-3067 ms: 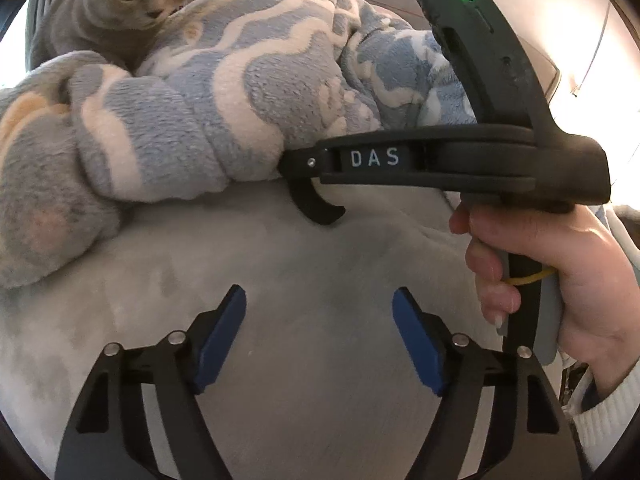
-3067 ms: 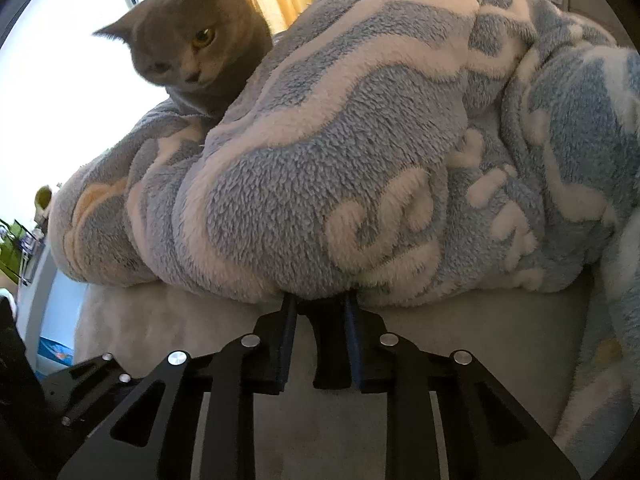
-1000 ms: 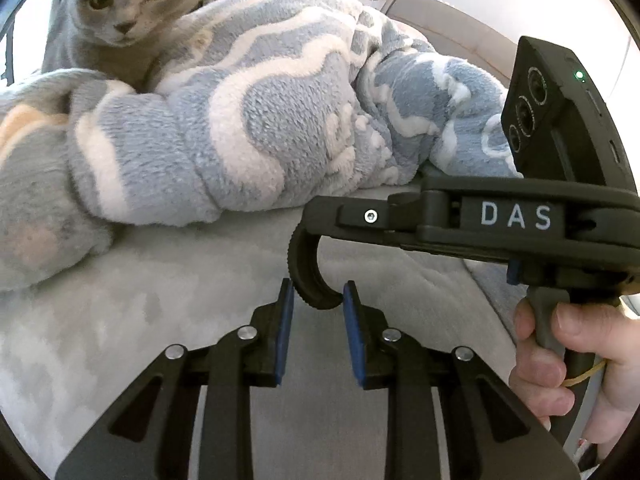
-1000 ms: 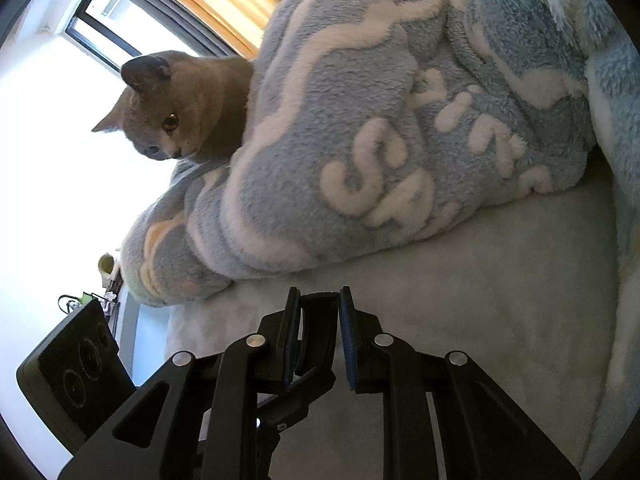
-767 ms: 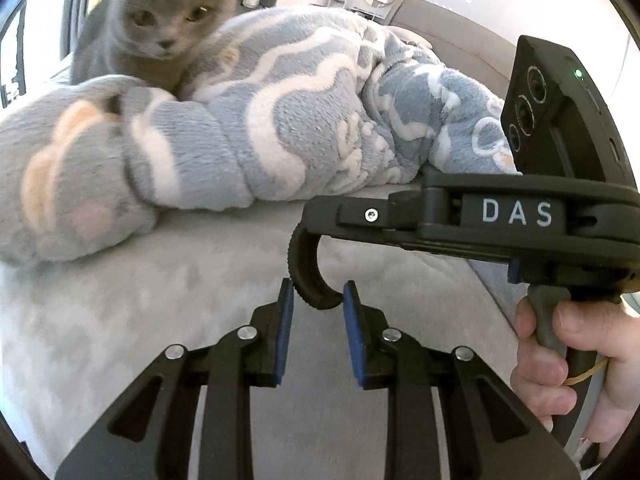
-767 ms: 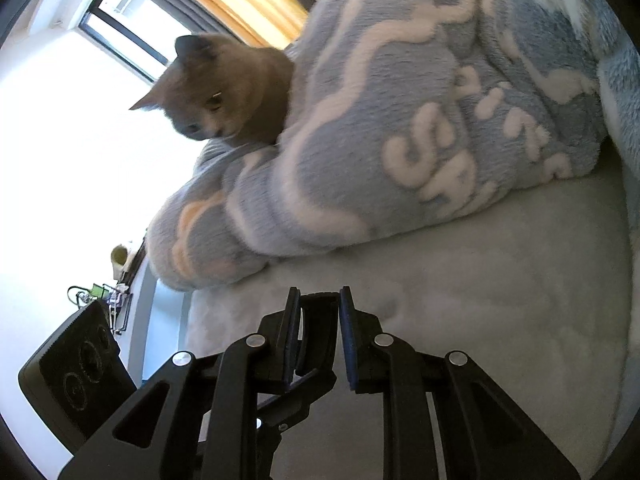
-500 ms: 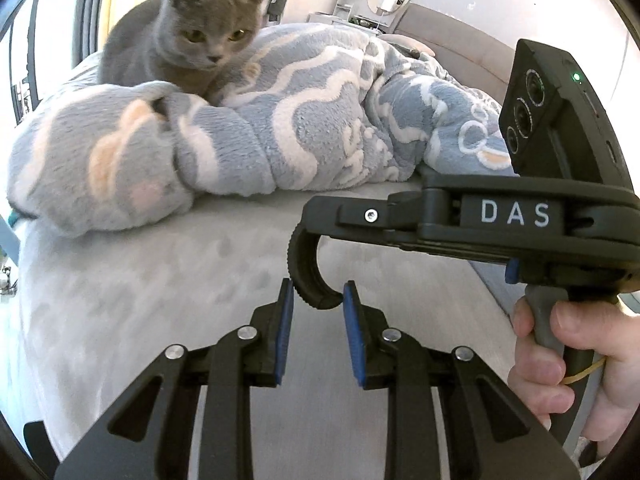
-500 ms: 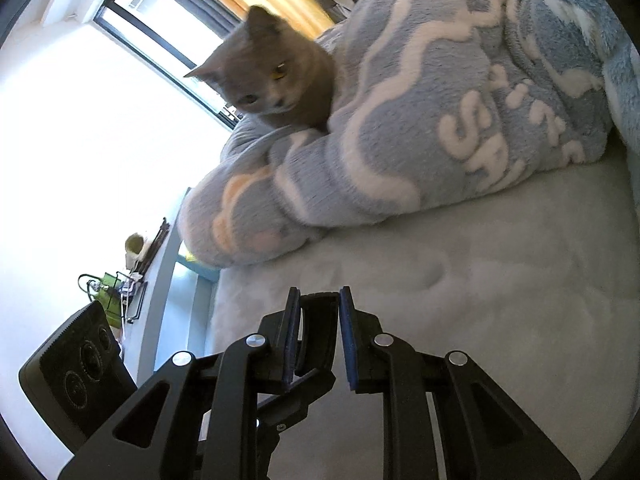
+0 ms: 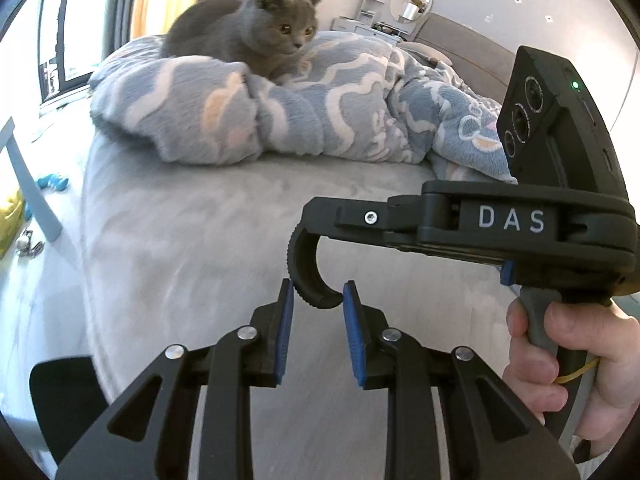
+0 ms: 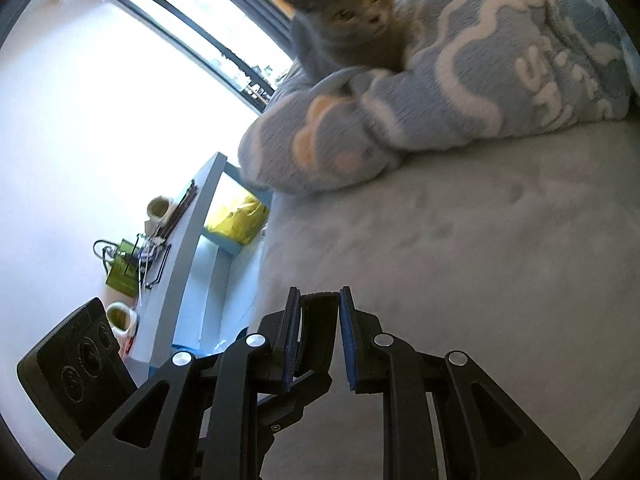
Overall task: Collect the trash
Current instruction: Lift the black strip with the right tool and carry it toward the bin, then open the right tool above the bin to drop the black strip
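Note:
A curved black hook piece (image 9: 304, 276) is clamped between the blue pads of my right gripper (image 10: 316, 300). It shows end-on there as a black bar (image 10: 318, 320). From the left wrist view, the right gripper (image 9: 312, 216) is seen side-on, marked DAS, with a hand (image 9: 560, 360) on its grip. My left gripper (image 9: 316, 304) is shut on the hook's lower end, with both pads against it. The two grippers hang together over the grey bed (image 9: 200, 240). I see no loose trash on the bed.
A grey cat (image 9: 248, 36) sits on a rumpled blue and white blanket (image 9: 320, 112) at the far side of the bed. Left of the bed stand a grey shelf (image 10: 188, 260) with cups and a yellow bag (image 10: 236, 220). A blue object (image 9: 52, 182) lies on the floor.
Both grippers, joined on the hook, pulled back and up from the blanket, so the bed's left edge and the floor came into view. Three seconds ago the left gripper was open.

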`<state>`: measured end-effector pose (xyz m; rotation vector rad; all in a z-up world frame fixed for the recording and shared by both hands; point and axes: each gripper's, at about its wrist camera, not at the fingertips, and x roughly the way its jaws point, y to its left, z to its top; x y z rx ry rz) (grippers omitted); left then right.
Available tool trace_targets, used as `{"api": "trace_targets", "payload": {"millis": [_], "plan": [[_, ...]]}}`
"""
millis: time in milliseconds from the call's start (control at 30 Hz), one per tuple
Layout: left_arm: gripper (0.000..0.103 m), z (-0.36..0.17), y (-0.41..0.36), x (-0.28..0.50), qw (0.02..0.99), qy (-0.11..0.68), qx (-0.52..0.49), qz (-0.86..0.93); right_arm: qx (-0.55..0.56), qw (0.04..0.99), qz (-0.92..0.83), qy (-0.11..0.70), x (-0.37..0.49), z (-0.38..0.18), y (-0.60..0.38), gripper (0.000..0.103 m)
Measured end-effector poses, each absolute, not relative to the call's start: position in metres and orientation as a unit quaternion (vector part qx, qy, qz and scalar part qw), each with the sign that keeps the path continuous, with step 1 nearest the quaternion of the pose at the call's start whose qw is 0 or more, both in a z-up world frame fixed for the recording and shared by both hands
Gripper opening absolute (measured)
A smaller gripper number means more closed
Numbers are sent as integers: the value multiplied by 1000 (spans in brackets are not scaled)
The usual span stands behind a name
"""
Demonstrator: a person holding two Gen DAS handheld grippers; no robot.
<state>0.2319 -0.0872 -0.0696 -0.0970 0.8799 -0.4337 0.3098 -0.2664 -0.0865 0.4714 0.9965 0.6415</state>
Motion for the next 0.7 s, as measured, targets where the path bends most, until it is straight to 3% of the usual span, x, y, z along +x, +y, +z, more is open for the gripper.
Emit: {"api": "trace_targets", "payload": {"millis": [700], "plan": [[27, -74, 14, 178, 884, 443, -57, -139, 185, 773, 357, 491, 271, -95, -148, 19]]}}
